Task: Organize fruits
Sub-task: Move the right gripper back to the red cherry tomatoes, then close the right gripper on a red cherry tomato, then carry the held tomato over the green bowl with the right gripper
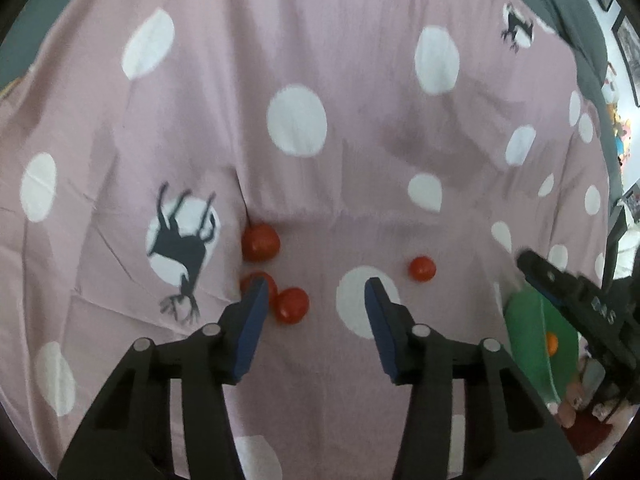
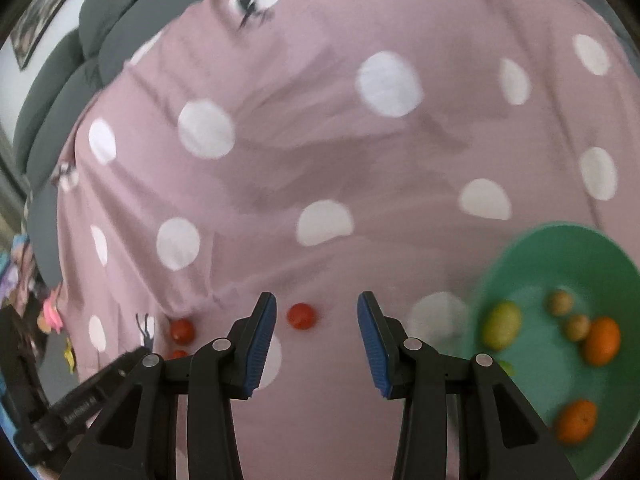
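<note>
Pink dotted sheet [image 1: 340, 60] covers the bed; green bowl [image 2: 560, 256], already holding fruit, sits right. Left gripper [image 1: 316, 292], fingers apart and empty, points steeply down at three tomatoes [image 1: 260, 243] clustered by its left finger. Right gripper [image 2: 316, 314], also parted and empty, frames a lone tomato [image 2: 301, 315] just ahead, so it's nearer.

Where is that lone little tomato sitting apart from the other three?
In the left wrist view the lone tomato lies on the pink spotted cloth, right of the three clustered tomatoes, toward the green bowl.
</note>
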